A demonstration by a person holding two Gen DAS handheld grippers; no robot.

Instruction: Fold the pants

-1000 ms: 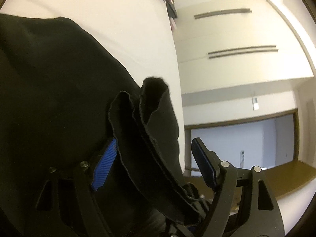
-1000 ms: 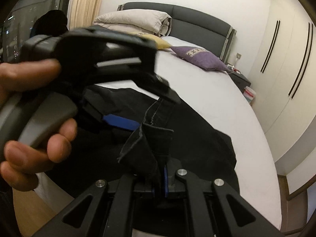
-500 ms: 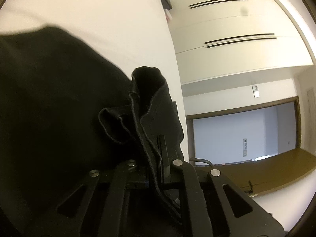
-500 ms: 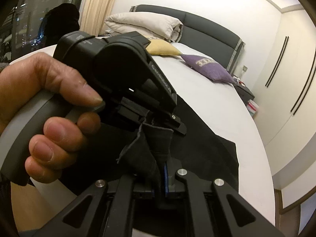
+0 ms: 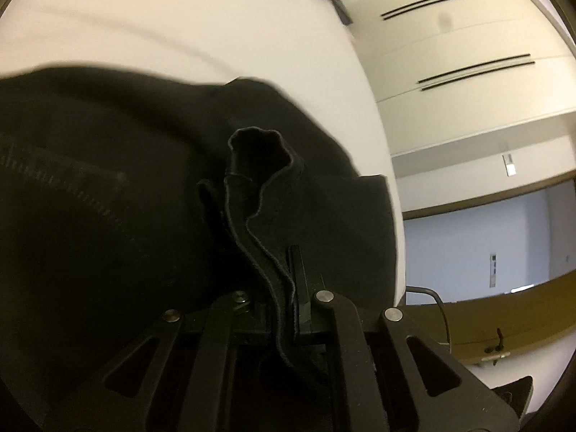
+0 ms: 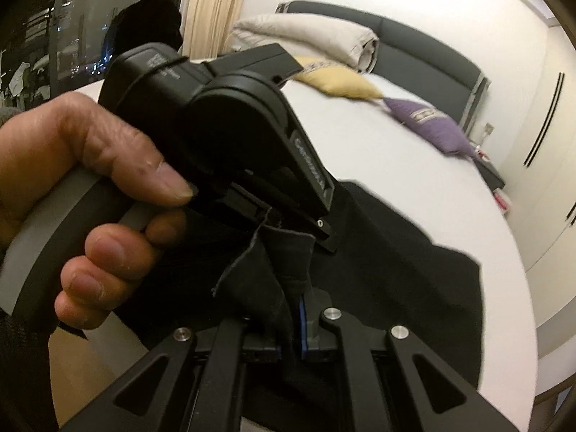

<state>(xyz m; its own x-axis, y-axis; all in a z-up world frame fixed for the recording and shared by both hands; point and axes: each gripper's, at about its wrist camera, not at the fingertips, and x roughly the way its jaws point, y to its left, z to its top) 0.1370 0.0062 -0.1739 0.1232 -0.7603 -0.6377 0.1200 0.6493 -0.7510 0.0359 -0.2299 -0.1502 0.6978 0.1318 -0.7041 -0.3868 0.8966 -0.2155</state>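
pants (image 6: pixel 403 277): black, soft and floppy, light; they lie on the white bed (image 6: pixel 378 165).
best hold: the thick sewn edge.
left gripper (image 5: pixel 293 288): shut tight on that edge.
right gripper (image 6: pixel 293 320): shut tight on it too.
long way: probably from the grippers up toward the pillows; hard to see.

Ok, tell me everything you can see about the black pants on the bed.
The black pants look like soft, matte woven cloth with stitched hems and a seam line. They lie spread on the white bed, one edge bunched upward. The left gripper and right gripper are each shut on a fold of that raised edge.
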